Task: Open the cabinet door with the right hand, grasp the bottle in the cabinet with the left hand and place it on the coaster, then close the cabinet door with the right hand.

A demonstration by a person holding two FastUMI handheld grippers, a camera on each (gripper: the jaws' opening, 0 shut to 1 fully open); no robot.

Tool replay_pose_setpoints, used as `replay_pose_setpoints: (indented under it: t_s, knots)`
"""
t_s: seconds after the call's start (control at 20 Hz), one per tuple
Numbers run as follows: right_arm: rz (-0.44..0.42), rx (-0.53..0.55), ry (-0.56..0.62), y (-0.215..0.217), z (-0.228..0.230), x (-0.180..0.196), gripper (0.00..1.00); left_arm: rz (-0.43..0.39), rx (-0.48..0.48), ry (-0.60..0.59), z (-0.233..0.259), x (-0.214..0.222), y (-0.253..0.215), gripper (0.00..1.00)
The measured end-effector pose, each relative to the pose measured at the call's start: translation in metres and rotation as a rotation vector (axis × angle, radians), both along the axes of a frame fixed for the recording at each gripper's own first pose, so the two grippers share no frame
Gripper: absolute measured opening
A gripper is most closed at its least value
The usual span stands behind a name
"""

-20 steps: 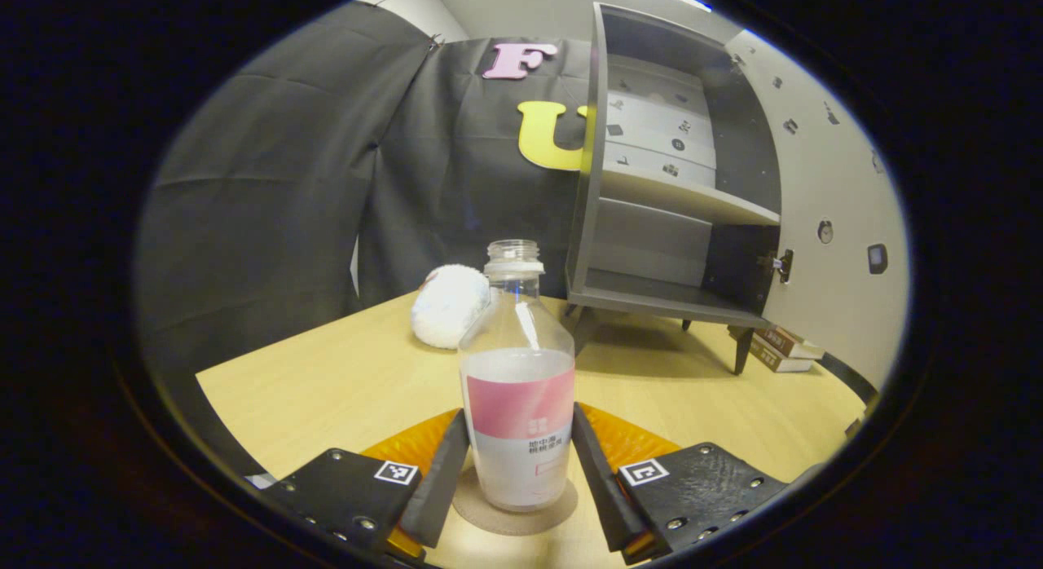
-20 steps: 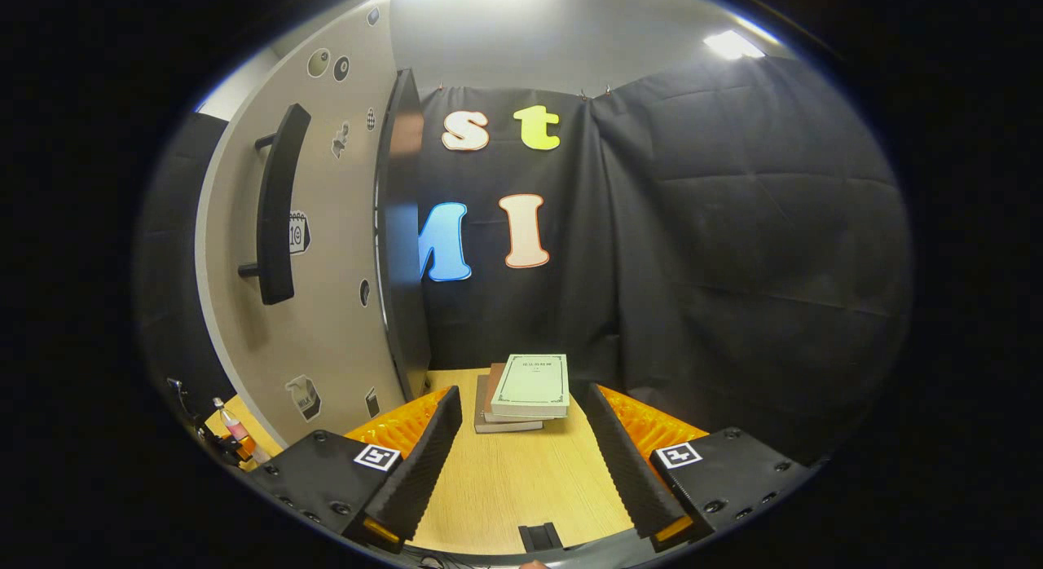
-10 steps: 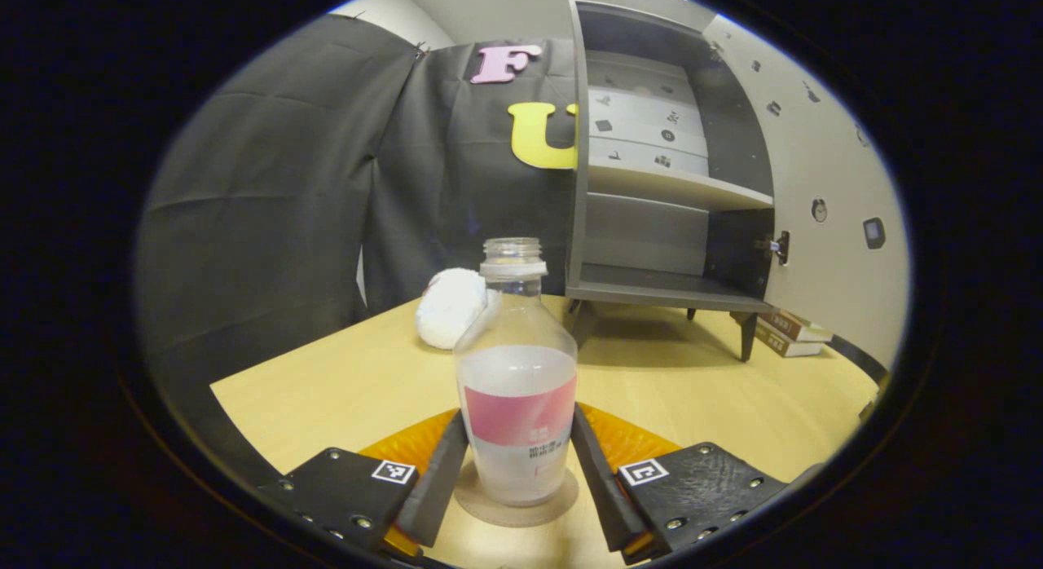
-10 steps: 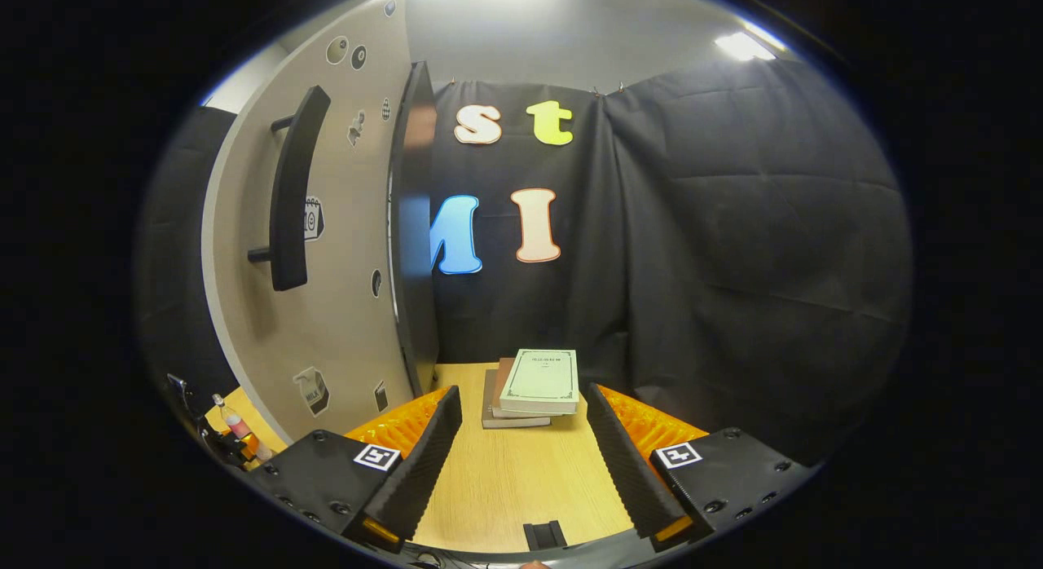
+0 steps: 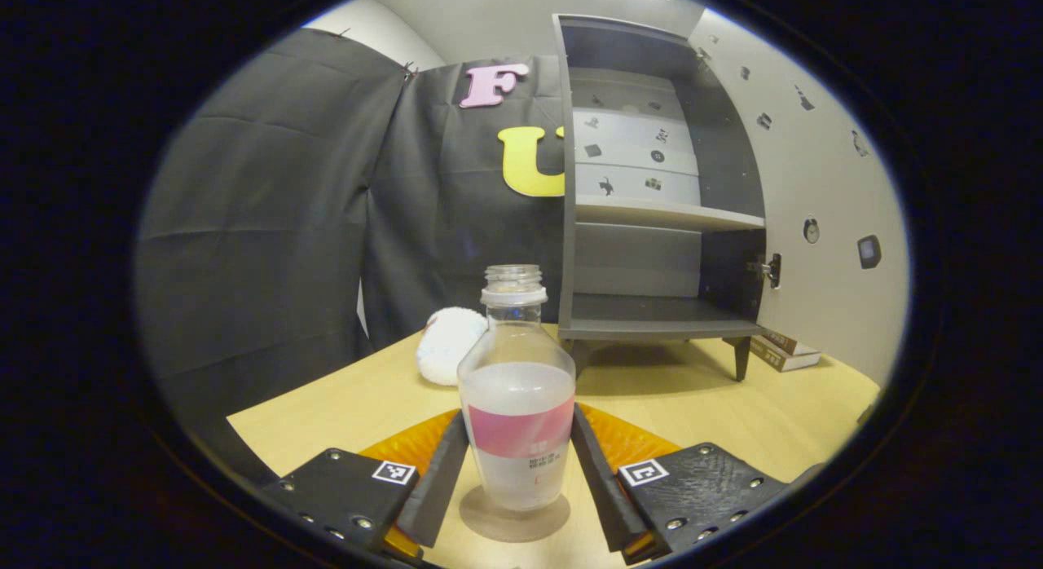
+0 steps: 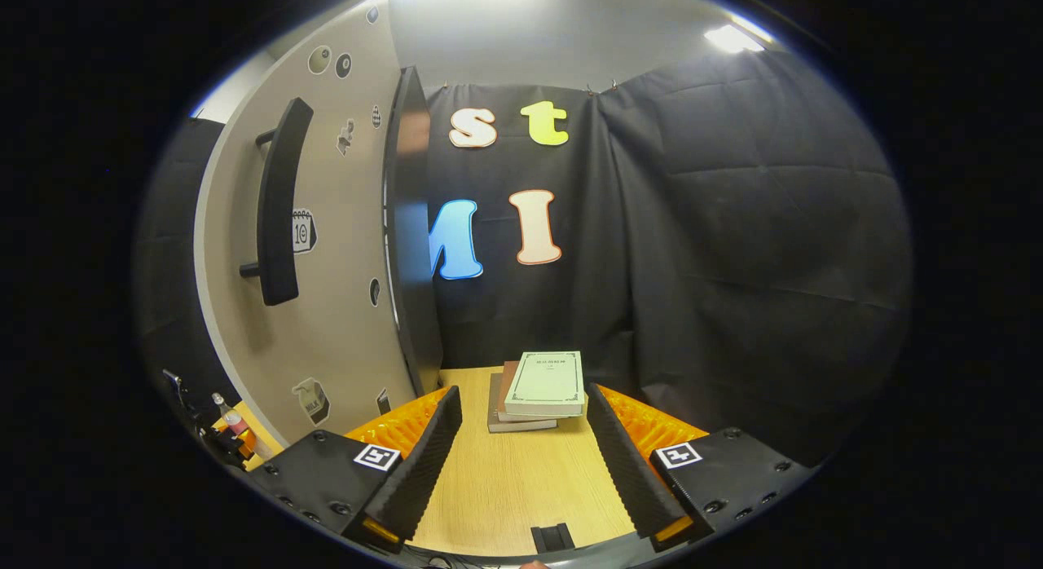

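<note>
the bottle [image 5: 517, 422] stands upright on the coaster [image 5: 513, 518], between the fingers of the left gripper [image 5: 517, 471], apparently still gripped. right gripper [image 6: 521, 455] open, empty; door handle [image 6: 279, 210] lies up-left of it.

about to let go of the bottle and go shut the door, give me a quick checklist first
1. Bottle upright: ok.
2. Bottle over the coaster: ok; fully seated: cannot tell.
3. Left gripper released: not ok, fingers flank the bottle closely.
4. Right gripper open and empty: ok.
5. Cabinet door open, handle unobstructed: ok.
6. Cabinet shelves clear for closing: ok.
</note>
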State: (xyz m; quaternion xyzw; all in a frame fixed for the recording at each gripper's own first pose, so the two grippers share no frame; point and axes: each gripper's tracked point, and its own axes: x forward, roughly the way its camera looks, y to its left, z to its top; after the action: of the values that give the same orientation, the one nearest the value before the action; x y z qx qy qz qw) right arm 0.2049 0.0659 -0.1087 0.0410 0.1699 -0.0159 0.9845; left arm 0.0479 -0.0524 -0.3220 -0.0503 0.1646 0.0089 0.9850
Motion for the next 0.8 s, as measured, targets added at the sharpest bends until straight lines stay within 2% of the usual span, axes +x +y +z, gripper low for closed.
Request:
replay_pose_setpoints:
  t_s: [0.35,0.55,0.6,0.65,0.75,0.8]
  knots:
    - [0.013,-0.018,0.013,0.003,-0.004,0.003,0.98,0.015,0.003,0.035,-0.021,-0.008,0.005,0.72]
    - [0.024,-0.016,0.015,0.008,-0.006,0.005,0.98,0.022,0.037,0.026,-0.023,-0.009,0.004,0.78]
    - [0.023,-0.019,0.016,0.007,-0.007,0.005,0.98,0.031,0.048,0.031,-0.023,-0.009,0.007,0.72]
    - [0.022,-0.021,0.017,0.006,-0.007,0.005,0.98,0.037,0.055,0.035,-0.024,-0.009,0.008,0.76]
    - [0.019,-0.020,0.021,0.005,-0.008,0.005,0.98,0.046,0.046,0.037,-0.024,-0.011,0.007,0.72]
    - [0.016,-0.017,0.022,0.004,-0.009,0.005,0.98,0.050,0.041,0.018,-0.019,-0.014,0.010,0.79]
